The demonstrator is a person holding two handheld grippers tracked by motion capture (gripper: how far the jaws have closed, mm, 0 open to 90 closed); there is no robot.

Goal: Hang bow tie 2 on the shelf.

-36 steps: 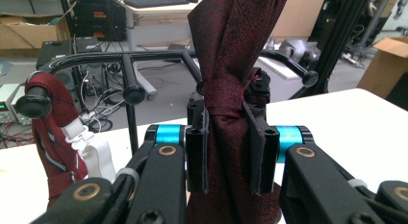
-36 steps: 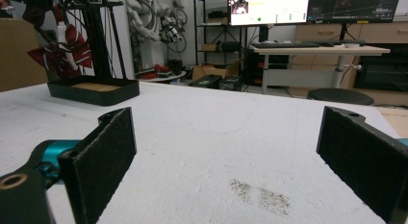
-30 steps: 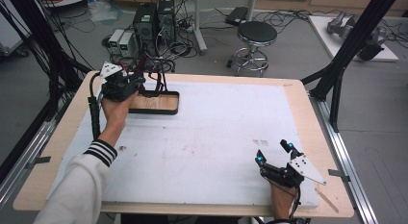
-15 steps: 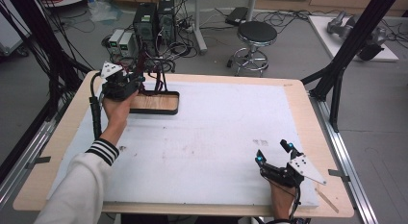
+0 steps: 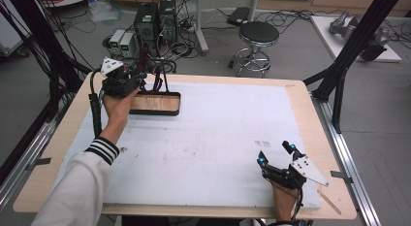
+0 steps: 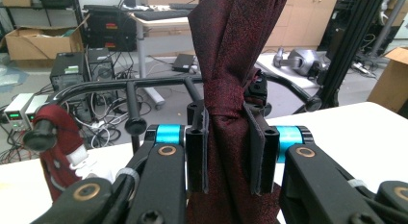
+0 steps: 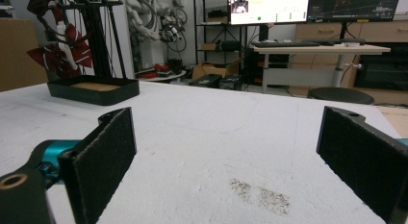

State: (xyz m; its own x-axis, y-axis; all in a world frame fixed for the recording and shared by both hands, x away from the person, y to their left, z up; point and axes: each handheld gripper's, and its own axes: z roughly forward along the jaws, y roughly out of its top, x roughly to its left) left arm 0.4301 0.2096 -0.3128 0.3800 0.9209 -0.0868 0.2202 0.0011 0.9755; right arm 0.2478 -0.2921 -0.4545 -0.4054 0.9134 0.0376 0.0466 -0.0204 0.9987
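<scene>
Apparently done: left gripper [image 6: 226, 152] clamped on dark red tie [image 6: 231, 65], at rack [image 5: 157, 92], eleven o'clock.
Left: draping, release.
Right gripper [image 5: 276, 155]: jaws apart, idle, five o'clock.

Dark red tie [image 6: 230, 89] is cut off at top and bottom edges of left gripper view, so its length can't be told. Where it is pinched by left gripper [image 6: 230, 154], the fabric betw. the pads is hidden. In high view the tie is too small and dark to be made out vs. the rack [image 5: 157, 80]; rack's upper bars are lost against floor clutter. Right gripper [image 7: 226, 156] is cropped at bottom and right edge of its own view. Person's right hand [image 5: 283, 201] is cut by bottom edge in high view. Monitor text [image 7: 269, 5] is too blurred to be read.
</scene>
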